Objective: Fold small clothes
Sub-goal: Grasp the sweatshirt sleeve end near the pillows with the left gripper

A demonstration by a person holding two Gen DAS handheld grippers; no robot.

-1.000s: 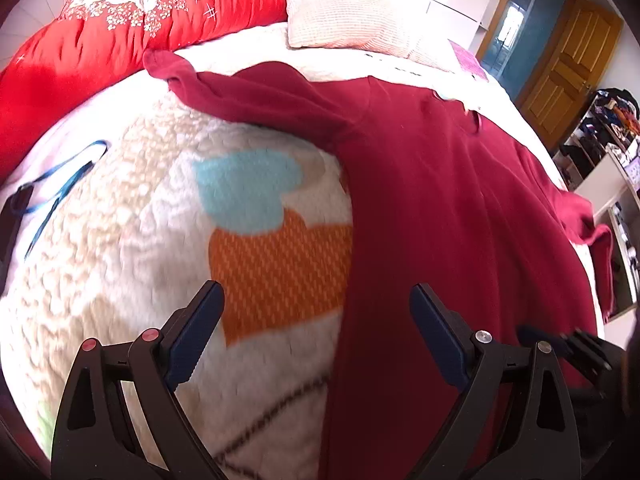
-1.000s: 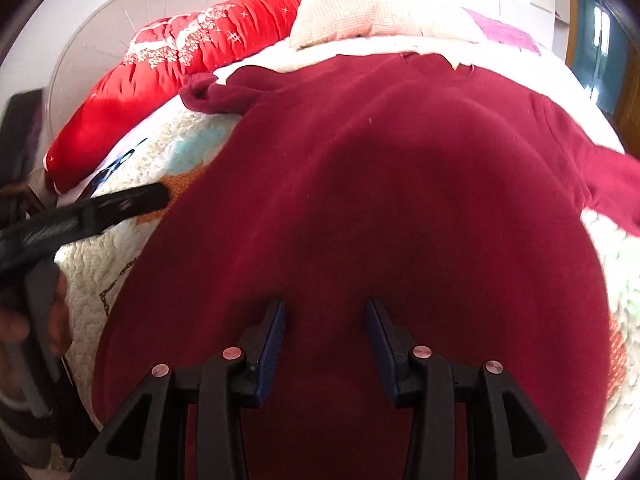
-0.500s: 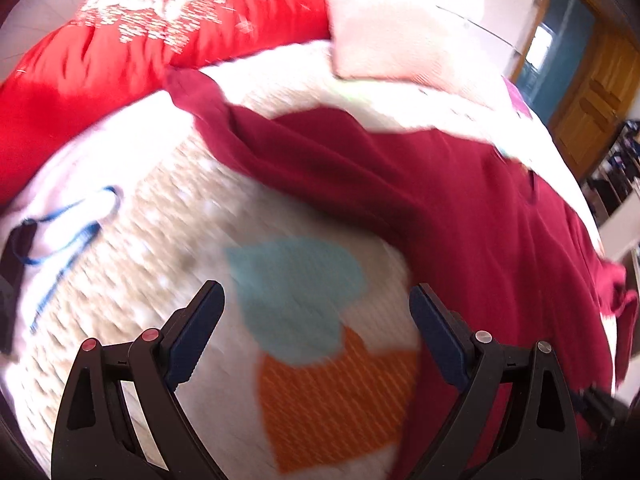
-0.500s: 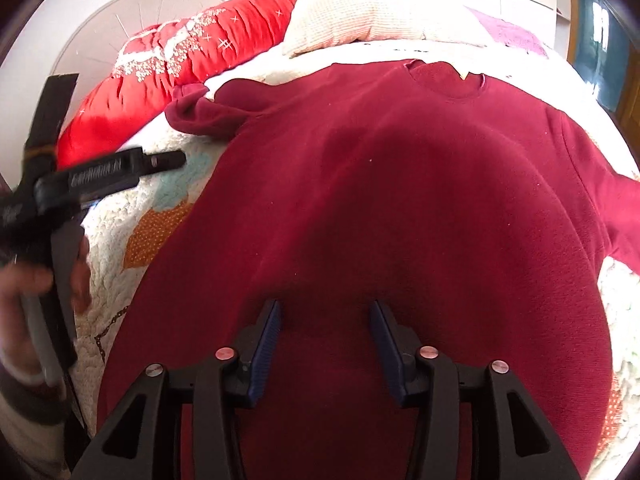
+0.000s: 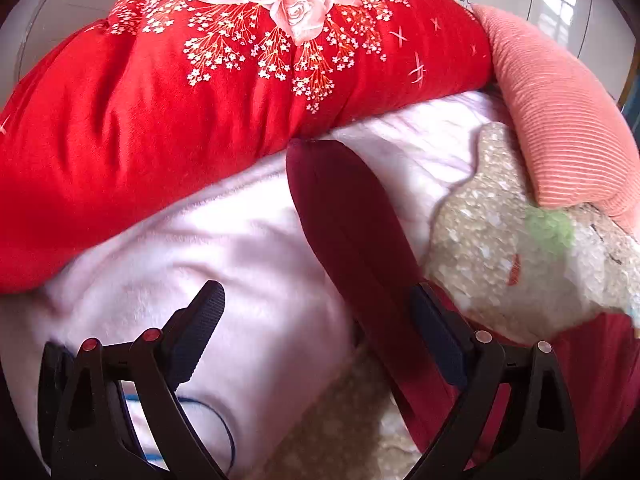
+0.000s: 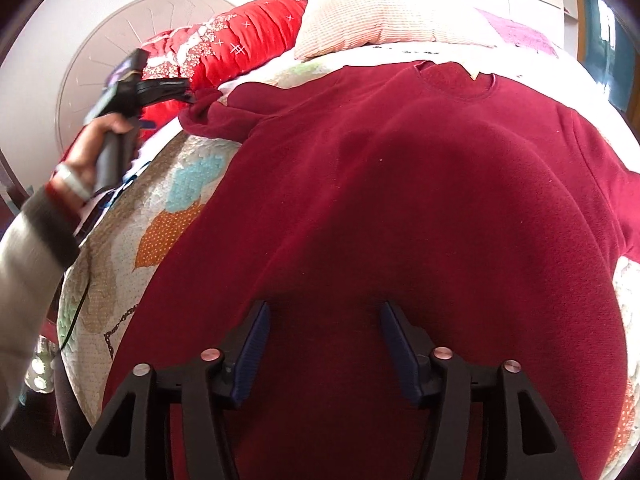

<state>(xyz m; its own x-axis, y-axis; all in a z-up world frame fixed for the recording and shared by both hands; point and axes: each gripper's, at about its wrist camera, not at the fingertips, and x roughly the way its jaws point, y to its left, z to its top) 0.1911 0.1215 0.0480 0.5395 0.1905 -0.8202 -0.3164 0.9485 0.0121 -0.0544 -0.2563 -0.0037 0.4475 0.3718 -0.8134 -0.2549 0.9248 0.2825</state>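
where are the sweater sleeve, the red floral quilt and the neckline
sweater sleeve (image 5: 344, 216), left wrist view, mid-length of the sleeve
red floral quilt (image 5: 200, 92), left wrist view, its front face
neckline (image 6: 456, 80), right wrist view, collar's front edge

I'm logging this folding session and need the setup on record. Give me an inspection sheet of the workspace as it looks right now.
Surface: bed with a patchwork quilt and a white fleece blanket.
Job's things: maroon sweatshirt spread flat, collar away from the right camera; its sleeve stretches toward the red quilt.
Clutter: folded red floral quilt, pink ribbed pillow, purple cloth.
Grippers: left gripper open, low beside the sleeve, one finger against it; right gripper open over the hem.
Cables: blue cord on the blanket.
Surroundings: round headboard, tiled wall, wooden door frame at right.
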